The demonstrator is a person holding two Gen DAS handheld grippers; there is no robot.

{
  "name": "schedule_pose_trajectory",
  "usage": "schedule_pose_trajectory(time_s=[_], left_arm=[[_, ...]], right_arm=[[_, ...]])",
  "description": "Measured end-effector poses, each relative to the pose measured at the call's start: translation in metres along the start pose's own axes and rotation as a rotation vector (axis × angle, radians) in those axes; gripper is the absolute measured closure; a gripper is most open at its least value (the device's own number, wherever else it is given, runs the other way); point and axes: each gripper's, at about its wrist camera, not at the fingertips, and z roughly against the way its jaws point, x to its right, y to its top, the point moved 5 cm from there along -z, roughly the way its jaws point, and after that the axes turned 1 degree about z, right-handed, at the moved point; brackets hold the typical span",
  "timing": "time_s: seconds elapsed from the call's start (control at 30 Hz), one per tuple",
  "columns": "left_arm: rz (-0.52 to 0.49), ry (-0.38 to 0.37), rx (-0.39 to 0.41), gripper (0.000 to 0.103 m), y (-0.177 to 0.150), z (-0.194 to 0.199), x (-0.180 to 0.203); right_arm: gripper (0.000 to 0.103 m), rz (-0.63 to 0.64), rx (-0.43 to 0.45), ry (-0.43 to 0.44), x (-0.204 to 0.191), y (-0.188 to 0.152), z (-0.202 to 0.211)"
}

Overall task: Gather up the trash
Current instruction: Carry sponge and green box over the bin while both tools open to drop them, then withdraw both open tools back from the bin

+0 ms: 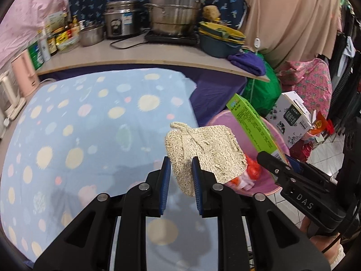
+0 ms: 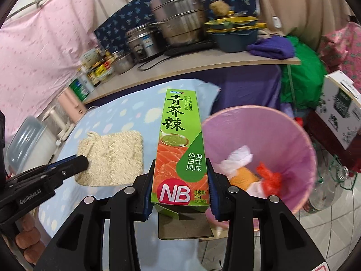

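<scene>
My left gripper [image 1: 181,164] is shut on a beige loofah pad [image 1: 207,149] and holds it above the right edge of the blue spotted tablecloth [image 1: 79,135], next to the pink trash bin [image 1: 274,142]. The pad also shows in the right wrist view [image 2: 112,155], with the left gripper [image 2: 82,161] on its lower left corner. My right gripper [image 2: 180,174] is shut on a green wasabi box [image 2: 179,149], held upright beside the pink bin [image 2: 282,126]. The box shows in the left wrist view [image 1: 255,126] over the bin, held by the right gripper [image 1: 274,160].
The bin holds white, orange and red trash [image 2: 250,169]. Behind the table a counter [image 1: 135,56] carries steel pots [image 1: 176,6], a rice cooker [image 1: 121,19], bottles and bowls. A white carton [image 1: 291,117] and a green bag [image 1: 259,90] stand right of the bin.
</scene>
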Motion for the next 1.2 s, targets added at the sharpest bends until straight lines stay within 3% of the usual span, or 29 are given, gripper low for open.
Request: schedule_pose_trajectory(time_s=[0.23, 0.5, 0.57, 0.63, 0.73, 1.2], left_arm=[[-0.083, -0.058, -0.033, 0.084, 0.011, -0.041, 0.059], [-0.154, -0.042, -0.099, 0.083, 0.001, -0.087, 0.101], [-0.155, -0.032, -0.099, 0.081, 0.001, -0.092, 0.103], [-0.16, -0.015, -0.096, 0.064, 0.0, -0.095, 0.105], [-0.161, 0.002, -0.085, 0.052, 0.0, -0.094, 0.103], [-0.13, 0.031, -0.092, 0.049, -0.006, -0.091, 0.086]], right_arm=[[0.065, -0.107, -0.03, -0.095, 0.065, -0.004, -0.002], [0.063, -0.166, -0.079, -0.151, 0.1, -0.012, -0.02], [0.062, -0.178, -0.071, -0.162, 0.104, -0.013, -0.021], [0.054, -0.183, -0.062, -0.162, 0.105, -0.012, -0.019], [0.053, -0.18, -0.047, -0.165, 0.104, -0.011, -0.016], [0.051, -0.16, -0.048, -0.14, 0.089, -0.009, -0.017]])
